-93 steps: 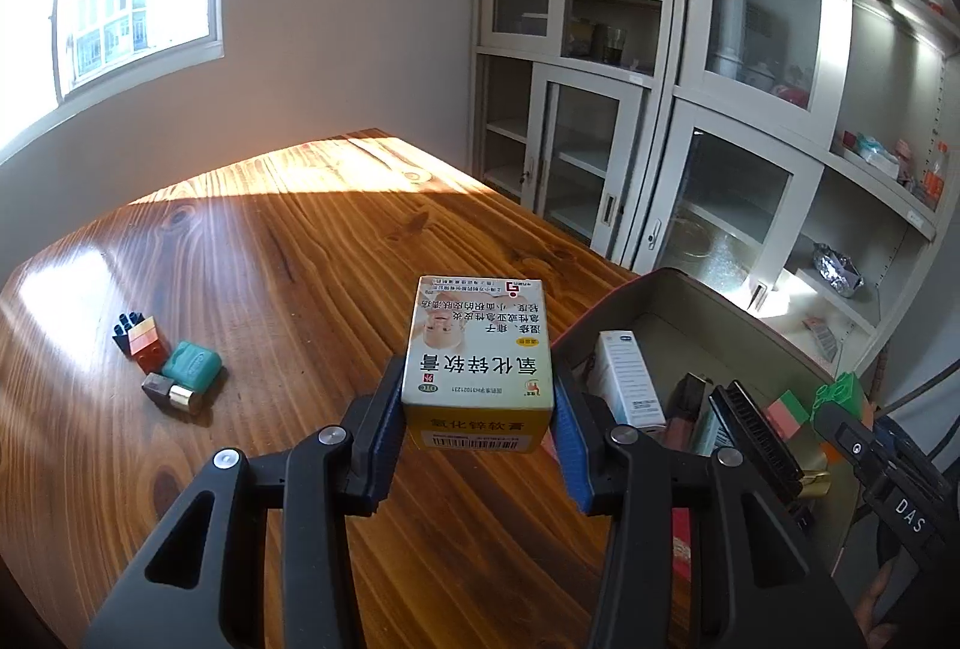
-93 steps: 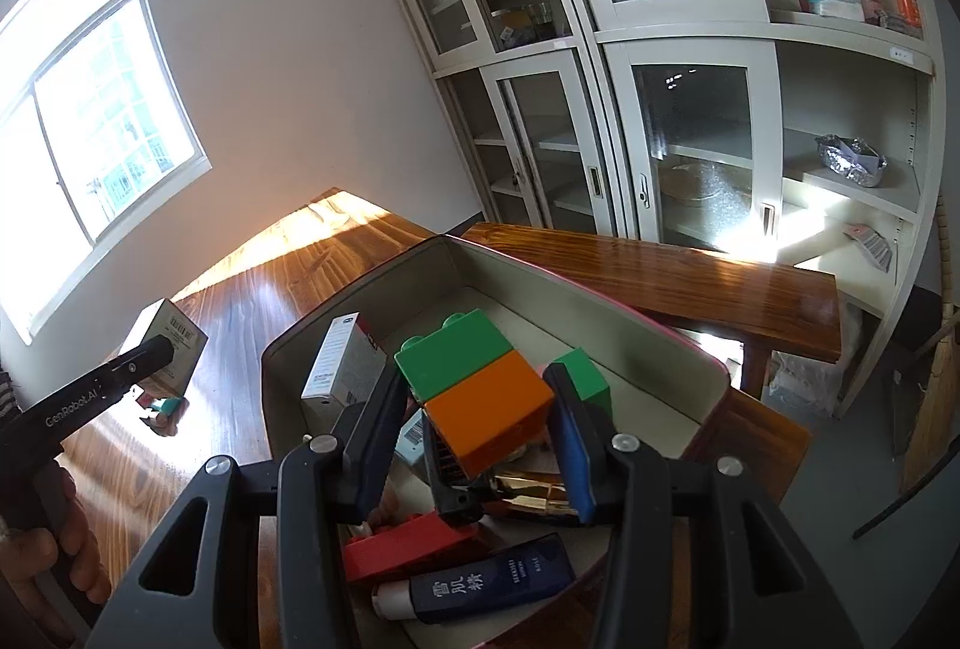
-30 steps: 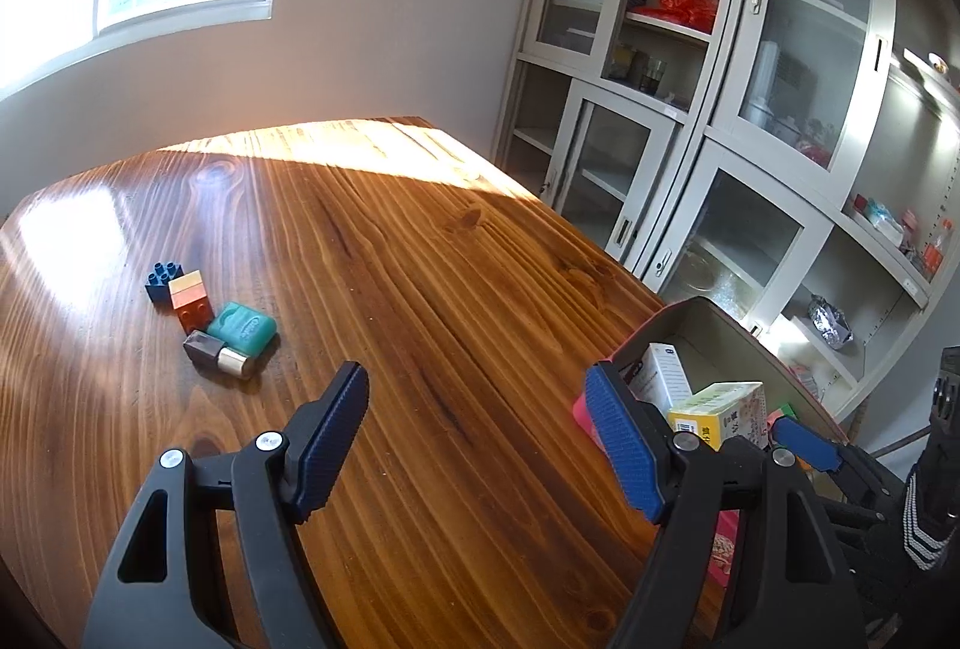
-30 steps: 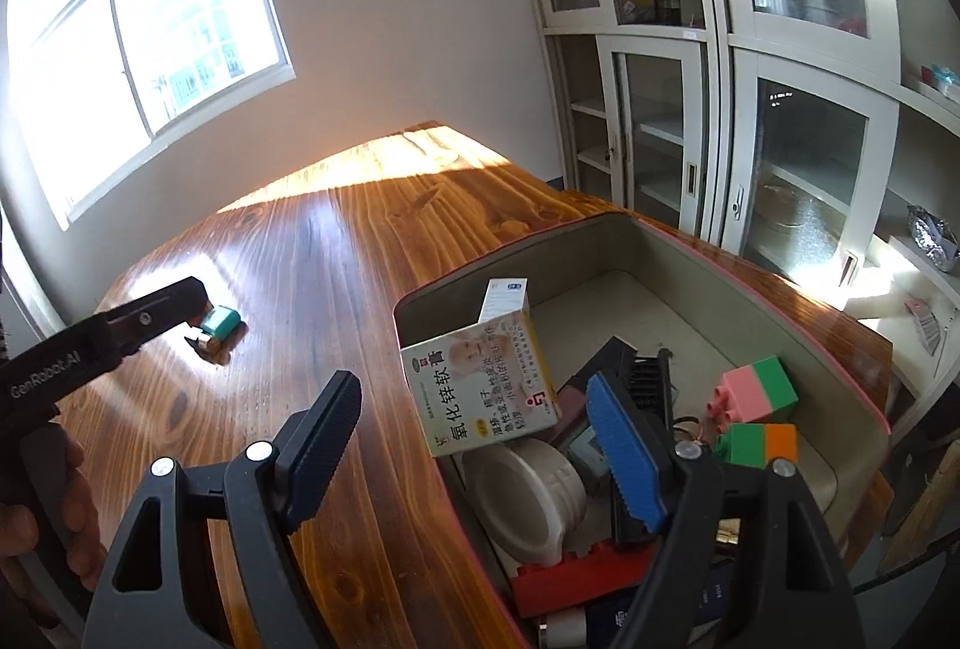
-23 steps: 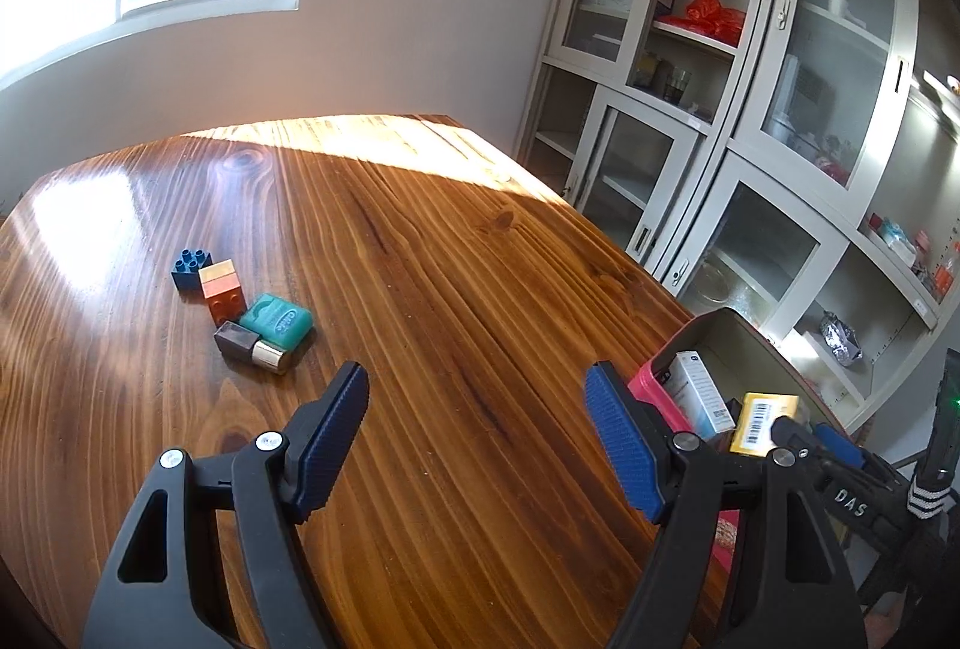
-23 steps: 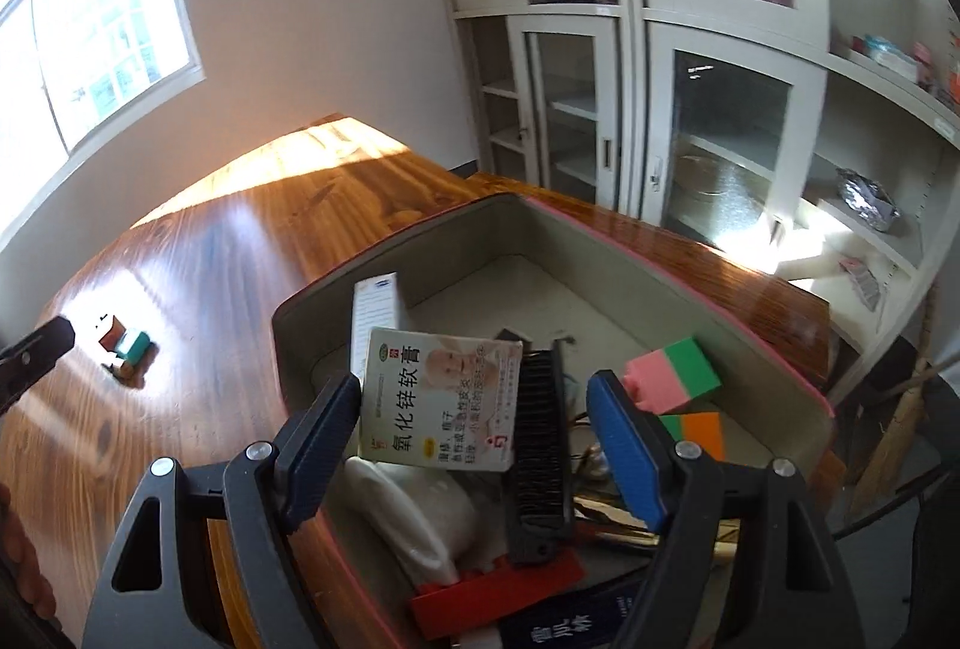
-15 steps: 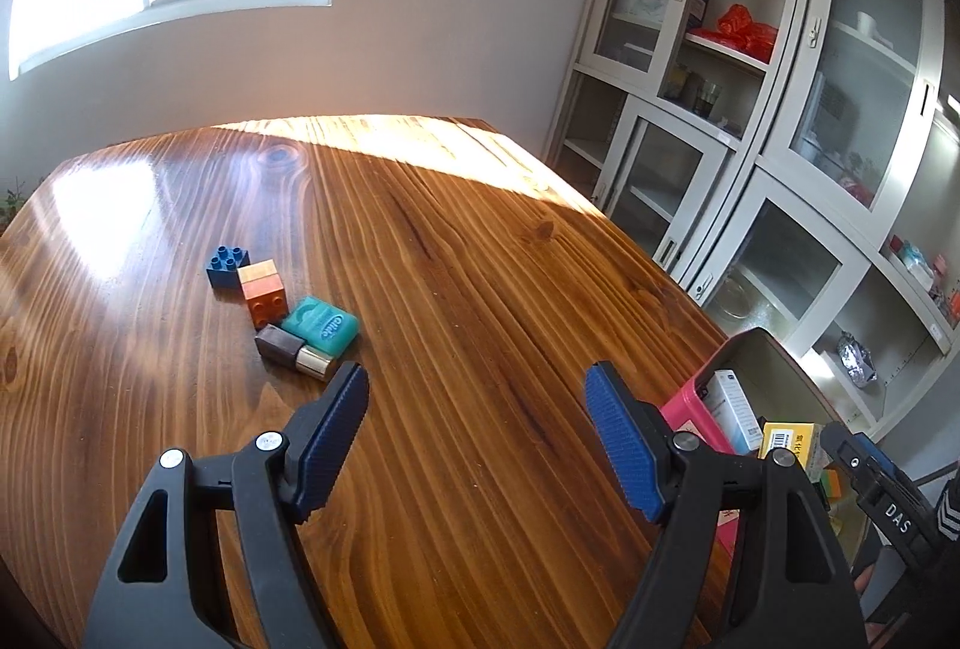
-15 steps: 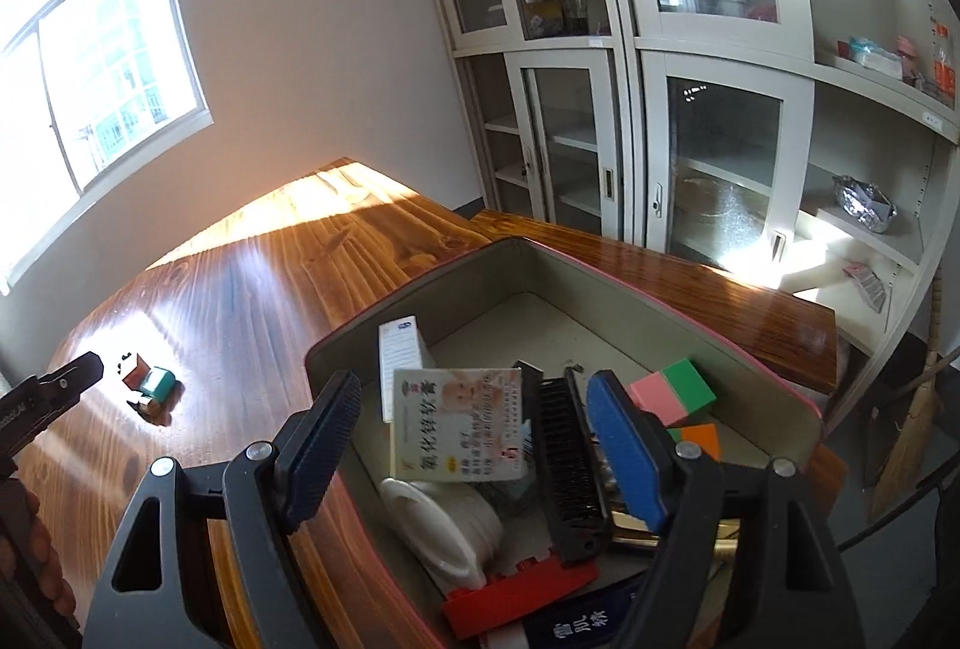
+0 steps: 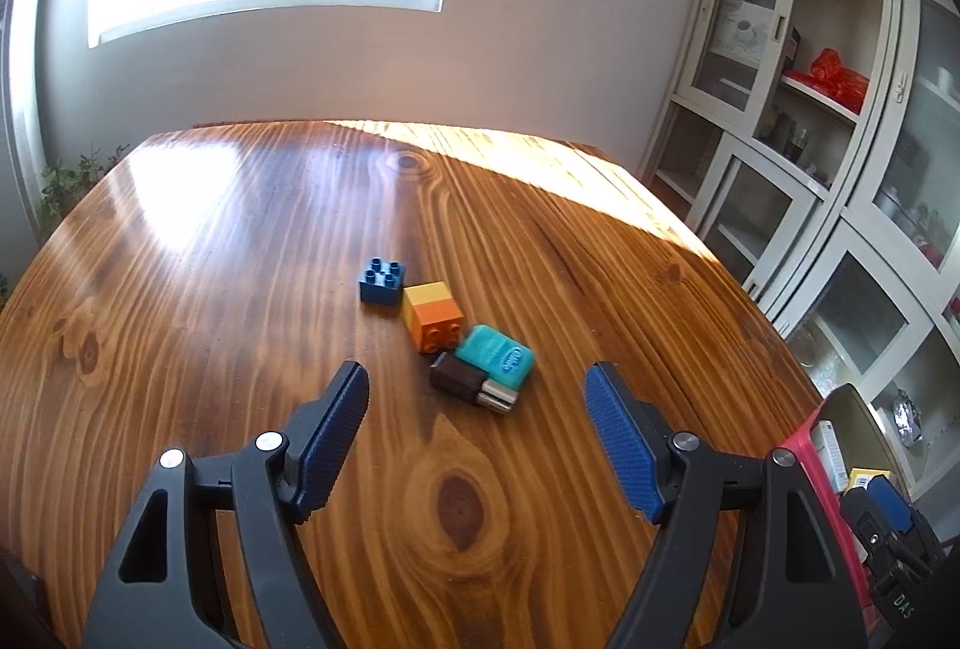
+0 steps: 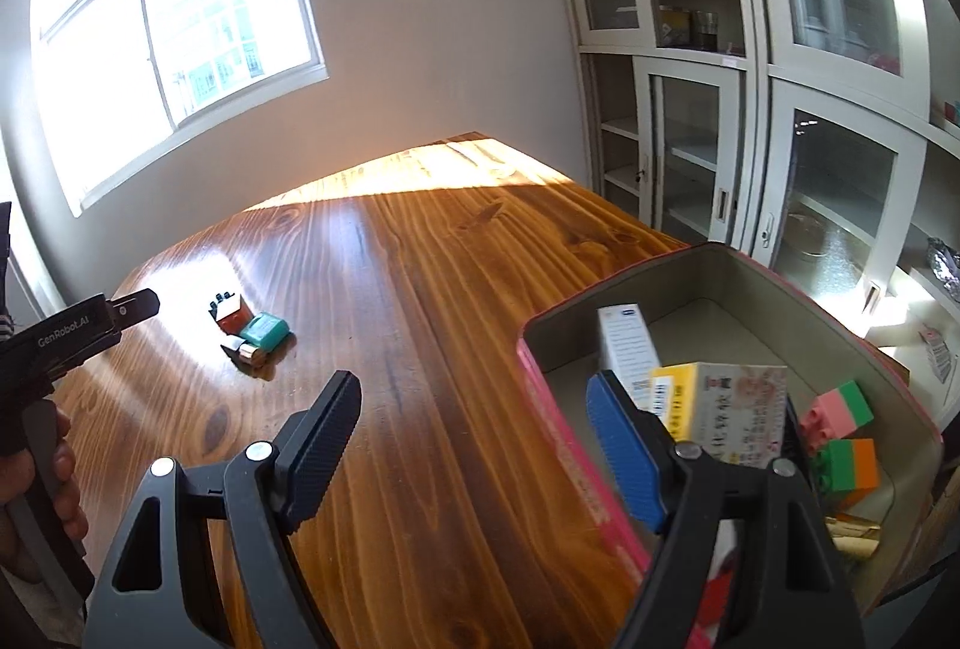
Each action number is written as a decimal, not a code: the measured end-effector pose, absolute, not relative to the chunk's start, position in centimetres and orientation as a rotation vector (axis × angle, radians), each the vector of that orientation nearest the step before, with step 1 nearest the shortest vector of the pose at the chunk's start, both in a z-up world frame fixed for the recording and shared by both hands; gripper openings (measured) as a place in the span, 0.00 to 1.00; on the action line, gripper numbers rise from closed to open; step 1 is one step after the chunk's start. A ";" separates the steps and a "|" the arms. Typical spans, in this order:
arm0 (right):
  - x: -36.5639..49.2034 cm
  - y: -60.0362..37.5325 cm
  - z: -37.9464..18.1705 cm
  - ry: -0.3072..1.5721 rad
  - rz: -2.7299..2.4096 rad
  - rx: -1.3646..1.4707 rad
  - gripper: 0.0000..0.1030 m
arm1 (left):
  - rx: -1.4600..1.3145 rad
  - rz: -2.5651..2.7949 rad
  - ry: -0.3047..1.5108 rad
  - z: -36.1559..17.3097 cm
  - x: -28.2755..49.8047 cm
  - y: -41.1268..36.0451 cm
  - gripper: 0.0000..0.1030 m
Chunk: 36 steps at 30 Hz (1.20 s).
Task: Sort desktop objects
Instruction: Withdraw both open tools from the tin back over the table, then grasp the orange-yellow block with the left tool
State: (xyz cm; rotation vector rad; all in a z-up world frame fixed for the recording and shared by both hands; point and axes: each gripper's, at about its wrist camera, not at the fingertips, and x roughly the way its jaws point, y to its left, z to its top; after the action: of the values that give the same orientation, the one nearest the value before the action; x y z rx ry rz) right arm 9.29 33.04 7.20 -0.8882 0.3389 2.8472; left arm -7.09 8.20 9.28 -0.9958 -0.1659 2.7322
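Left gripper [image 9: 477, 430]: jaws wide, empty; nearer hand. Brown-and-silver tube [image 9: 473, 389]: on table [image 9: 240, 289], just ahead between jaws, long axis slanting across them, touching teal case [image 9: 495, 361]. Right gripper [image 10: 474, 442]: wide, empty, beside bin [image 10: 774, 283].

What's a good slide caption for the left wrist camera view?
Open left gripper faces the last cluster on the wooden table: blue brick, orange brick, teal case, brown tube.
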 end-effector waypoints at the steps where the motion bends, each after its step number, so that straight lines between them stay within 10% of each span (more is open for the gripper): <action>1: 8.9 32.4 7.1 0.328 2.864 -0.899 0.79 | -1.006 2.741 -0.172 9.1 -7.4 7.7 0.76; 36: -0.9 25.3 1.1 0.283 2.964 -1.265 0.79 | -1.241 2.730 -0.062 3.0 -18.7 9.9 0.76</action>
State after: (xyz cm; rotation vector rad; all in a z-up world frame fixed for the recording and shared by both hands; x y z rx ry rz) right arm -0.88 25.28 1.11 -1.2650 0.2832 2.9641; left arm -18.75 9.85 2.97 -1.2407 -0.0622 2.7301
